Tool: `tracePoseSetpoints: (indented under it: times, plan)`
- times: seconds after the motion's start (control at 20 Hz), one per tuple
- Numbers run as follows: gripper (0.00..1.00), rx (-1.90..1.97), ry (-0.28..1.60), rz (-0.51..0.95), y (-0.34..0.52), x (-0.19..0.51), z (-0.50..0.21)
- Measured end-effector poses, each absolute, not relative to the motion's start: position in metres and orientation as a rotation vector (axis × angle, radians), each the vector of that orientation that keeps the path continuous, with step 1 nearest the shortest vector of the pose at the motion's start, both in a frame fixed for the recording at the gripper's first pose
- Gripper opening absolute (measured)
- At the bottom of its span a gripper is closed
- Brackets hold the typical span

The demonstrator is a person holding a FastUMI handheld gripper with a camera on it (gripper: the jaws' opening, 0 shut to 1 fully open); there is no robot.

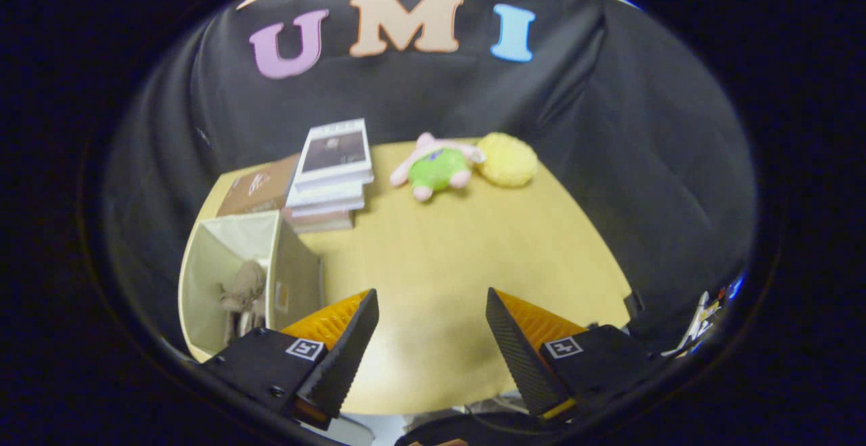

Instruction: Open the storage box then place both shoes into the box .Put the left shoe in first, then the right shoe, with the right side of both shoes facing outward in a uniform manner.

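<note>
Cream fabric forms the storage box (233, 277), open-topped at the tabletop's (460, 263) left edge, with a brownish shoe (242, 287) visible inside. The gripper (431, 304) hangs above bare wood, fingers spread apart and holding nothing. Stacked books (328, 175) sit behind the box; a plush toy (438, 167) and yellow ball (507, 160) lie along the far edge.
</note>
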State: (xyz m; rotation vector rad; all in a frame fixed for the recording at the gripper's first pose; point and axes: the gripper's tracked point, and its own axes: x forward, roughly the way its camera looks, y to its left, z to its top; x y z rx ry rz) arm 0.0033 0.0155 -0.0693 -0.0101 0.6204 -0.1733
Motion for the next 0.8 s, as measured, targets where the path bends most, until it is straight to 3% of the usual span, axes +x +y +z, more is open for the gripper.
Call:
tracePoseSetpoints:
  times: [0.45, 0.8]
  plan:
    - [1.00, 0.032, 0.048, -0.049, -0.007, 0.027, 0.032]
    - [1.00, 0.076, -0.107, 0.040, 0.001, 0.006, 0.050]
